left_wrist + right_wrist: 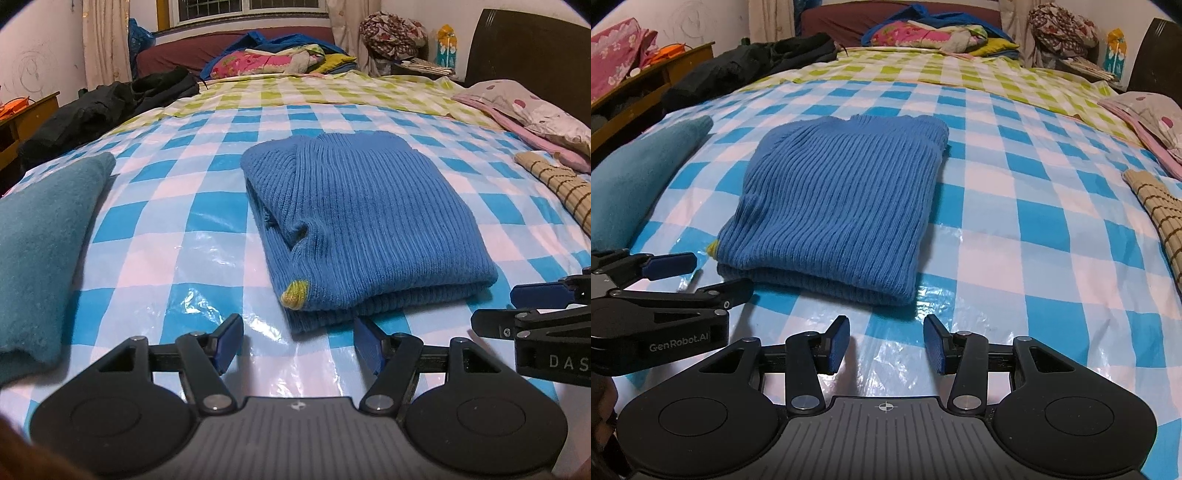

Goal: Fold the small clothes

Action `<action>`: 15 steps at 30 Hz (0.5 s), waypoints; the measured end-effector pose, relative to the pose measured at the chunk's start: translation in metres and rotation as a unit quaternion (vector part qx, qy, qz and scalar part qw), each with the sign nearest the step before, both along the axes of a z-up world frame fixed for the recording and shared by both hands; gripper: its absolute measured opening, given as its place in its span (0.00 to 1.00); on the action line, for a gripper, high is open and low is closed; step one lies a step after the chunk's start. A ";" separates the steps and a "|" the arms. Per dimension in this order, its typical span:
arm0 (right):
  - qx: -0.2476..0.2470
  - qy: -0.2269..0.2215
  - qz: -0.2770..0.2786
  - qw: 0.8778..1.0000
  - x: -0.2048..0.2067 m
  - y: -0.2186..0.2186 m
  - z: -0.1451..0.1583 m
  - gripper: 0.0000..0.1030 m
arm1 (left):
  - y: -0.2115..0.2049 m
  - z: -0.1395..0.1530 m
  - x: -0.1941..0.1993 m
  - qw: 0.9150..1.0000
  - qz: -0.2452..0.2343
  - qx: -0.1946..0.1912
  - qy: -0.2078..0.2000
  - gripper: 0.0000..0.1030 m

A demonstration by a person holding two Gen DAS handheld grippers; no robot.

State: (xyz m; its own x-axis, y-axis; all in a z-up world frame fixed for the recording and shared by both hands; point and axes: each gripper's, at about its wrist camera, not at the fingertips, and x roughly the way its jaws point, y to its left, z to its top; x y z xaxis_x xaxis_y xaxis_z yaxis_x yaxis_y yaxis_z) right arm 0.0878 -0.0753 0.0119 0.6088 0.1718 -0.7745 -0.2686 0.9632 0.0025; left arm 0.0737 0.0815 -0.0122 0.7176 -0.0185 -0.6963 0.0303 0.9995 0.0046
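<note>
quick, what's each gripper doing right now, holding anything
Left gripper: open, holding nothing; blue sweater lies just ahead.
Right gripper: open, holding nothing.

1. The teal cloth (40, 236) runs off the left edge in both views.
2. The striped mat (1161, 218) is cut by the right edge.
3. The blue sweater's (354, 221) underside and folded-in layers are hidden.
</note>
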 end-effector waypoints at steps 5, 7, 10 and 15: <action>-0.005 0.004 0.001 1.000 -0.003 0.003 -0.001 0.44 | 0.000 0.000 -0.004 1.000 0.005 0.003 0.001 0.73; -0.008 0.006 0.001 1.000 -0.004 0.004 -0.001 0.45 | -0.001 -0.001 -0.005 1.000 0.006 0.007 0.001 0.74; -0.012 0.005 0.004 1.000 -0.007 0.006 -0.001 0.48 | -0.002 -0.001 -0.006 1.000 0.008 0.011 0.002 0.76; -0.013 0.011 0.005 1.000 -0.010 0.008 -0.001 0.49 | -0.003 -0.001 -0.008 1.000 0.010 0.015 0.003 0.78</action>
